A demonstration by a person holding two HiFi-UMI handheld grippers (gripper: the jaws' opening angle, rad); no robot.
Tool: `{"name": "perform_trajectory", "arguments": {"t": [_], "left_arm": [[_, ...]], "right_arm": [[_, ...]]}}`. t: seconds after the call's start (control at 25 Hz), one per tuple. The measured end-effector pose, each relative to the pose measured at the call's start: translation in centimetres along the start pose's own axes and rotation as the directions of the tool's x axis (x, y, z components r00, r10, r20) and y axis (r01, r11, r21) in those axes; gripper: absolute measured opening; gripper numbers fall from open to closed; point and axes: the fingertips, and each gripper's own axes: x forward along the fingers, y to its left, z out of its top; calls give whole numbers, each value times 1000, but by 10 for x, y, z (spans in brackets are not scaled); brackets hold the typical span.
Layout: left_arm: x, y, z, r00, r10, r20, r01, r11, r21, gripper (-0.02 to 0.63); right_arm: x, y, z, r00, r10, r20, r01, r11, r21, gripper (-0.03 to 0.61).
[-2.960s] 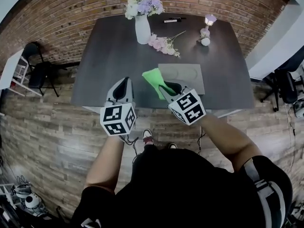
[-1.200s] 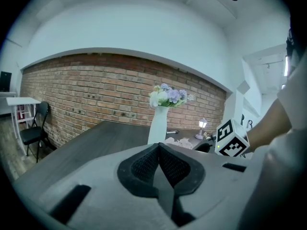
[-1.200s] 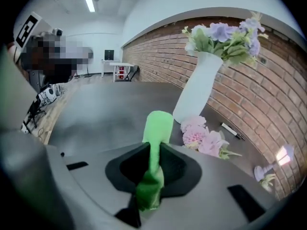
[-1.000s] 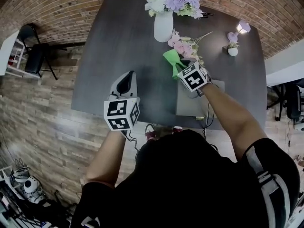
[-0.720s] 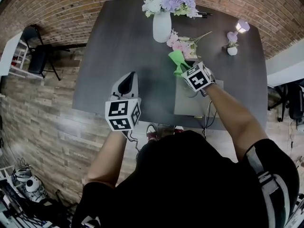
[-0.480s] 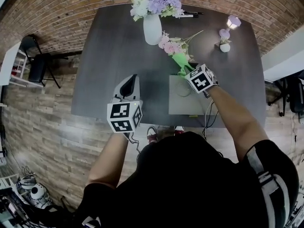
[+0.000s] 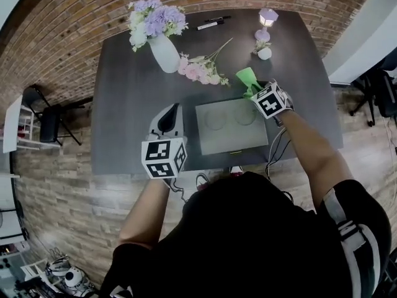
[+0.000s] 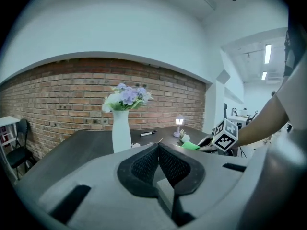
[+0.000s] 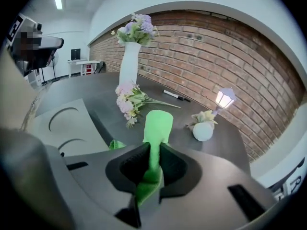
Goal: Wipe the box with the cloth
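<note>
The flat grey box (image 7: 231, 124) with two round outlines lies on the dark table (image 7: 124, 92); its near corner shows in the right gripper view (image 9: 72, 128). My right gripper (image 7: 255, 92) hovers at the box's far right corner, shut on the bright green cloth (image 7: 247, 78), which sticks out past the jaws (image 9: 157, 126). My left gripper (image 7: 166, 112) hangs over the table left of the box, shut with nothing in it (image 8: 158, 150).
A white vase of purple flowers (image 7: 162, 48) stands at the back left. Loose pink flowers (image 7: 200, 70) lie behind the box. A small lamp (image 7: 267, 18), a little white pot (image 7: 265, 52) and a black marker (image 7: 209, 24) sit at the back right.
The right gripper with the green cloth has moved from the box's near left corner over to its far right corner. My head view has shifted. The left gripper has stayed shut and nearly still.
</note>
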Motion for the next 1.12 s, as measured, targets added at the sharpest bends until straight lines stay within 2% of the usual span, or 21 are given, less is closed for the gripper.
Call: {"name": "perform_trajectory", "arguments": {"t": [0.16, 0.32, 0.56, 0.8, 1.12], "left_arm": [[12, -25, 2, 999, -32, -18, 33, 999, 27, 8], [21, -40, 1, 999, -34, -33, 35, 998, 44, 8], [22, -64, -8, 997, -35, -74, 37, 999, 28, 8], [19, -79, -16, 995, -67, -75, 71, 996, 48, 8], [0, -80, -11, 988, -149, -41, 152, 986, 64, 9]], "right_arm": [[-8, -22, -29, 1000, -23, -18, 23, 999, 32, 58], [-9, -27, -48, 1000, -9, -13, 10, 998, 61, 58], [-20, -4, -66, 998, 67, 14, -68, 995, 69, 58], [-37, 14, -80, 996, 82, 20, -84, 993, 84, 58], [-86, 59, -117, 995, 90, -34, -91, 996, -6, 58]]}}
